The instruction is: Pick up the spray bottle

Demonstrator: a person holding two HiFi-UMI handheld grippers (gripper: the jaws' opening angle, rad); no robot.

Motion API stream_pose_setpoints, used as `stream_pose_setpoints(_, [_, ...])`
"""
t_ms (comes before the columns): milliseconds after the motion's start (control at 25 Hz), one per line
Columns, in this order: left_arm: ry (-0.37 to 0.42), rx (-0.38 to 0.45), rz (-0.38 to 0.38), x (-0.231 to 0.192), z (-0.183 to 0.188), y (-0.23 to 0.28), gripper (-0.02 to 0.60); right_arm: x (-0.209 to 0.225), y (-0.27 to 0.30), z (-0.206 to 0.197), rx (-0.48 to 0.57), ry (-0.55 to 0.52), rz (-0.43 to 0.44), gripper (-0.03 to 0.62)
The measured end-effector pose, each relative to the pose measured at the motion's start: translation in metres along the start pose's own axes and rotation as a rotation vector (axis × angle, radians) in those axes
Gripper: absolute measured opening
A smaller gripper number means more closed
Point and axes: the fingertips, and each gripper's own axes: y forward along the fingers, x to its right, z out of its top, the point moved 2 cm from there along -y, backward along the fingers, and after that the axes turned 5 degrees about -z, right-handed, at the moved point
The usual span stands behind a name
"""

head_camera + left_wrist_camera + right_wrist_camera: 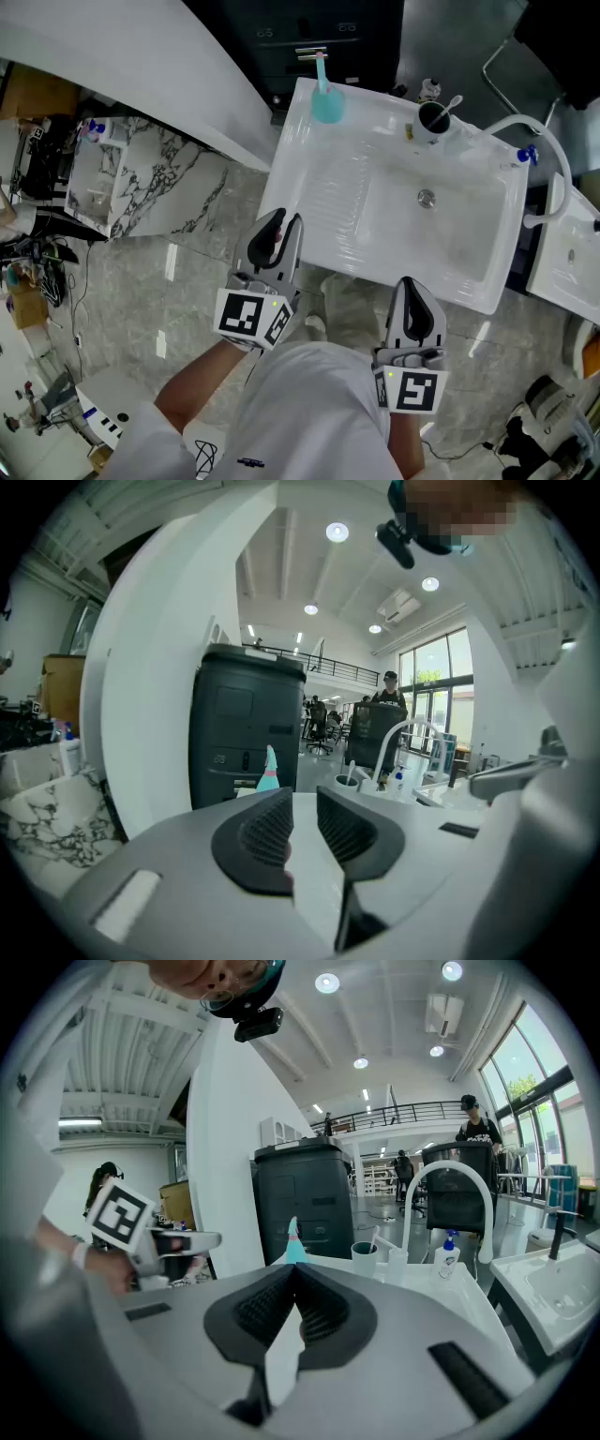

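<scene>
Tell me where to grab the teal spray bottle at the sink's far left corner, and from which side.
Probably the teal body of the spray bottle, just under its thin neck. It stands upright and narrows toward the top, so come in level from the near side with the left claw, whose jaws stand apart, one jaw on each flank.

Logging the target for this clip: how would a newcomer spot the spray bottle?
Find the white sink. On its far left corner stands the spray bottle. It is light teal with a tall nozzle; the cup to its right is dark.
</scene>
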Motion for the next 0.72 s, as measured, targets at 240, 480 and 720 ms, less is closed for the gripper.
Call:
stream_pose_setpoints(240, [0.044,-0.004,-0.035,0.062,0.015,-0.215,0.003,-0.069,-0.111,0.013,0.079,-0.047,0.008,0.006])
stream_pose_setpoints(480, [0.005,-0.04,0.014,0.09,-0.01,-0.348,0.003,-0.118,-0.208,0.014,0.092,-0.078,0.021,0.006])
stream_pose_setpoints(720, [0.001,-0.024,0.032,0.1,-0.024,-0.389,0.003,-0.149,-0.254,-0.005,0.081,-0.099,0.063,0.006])
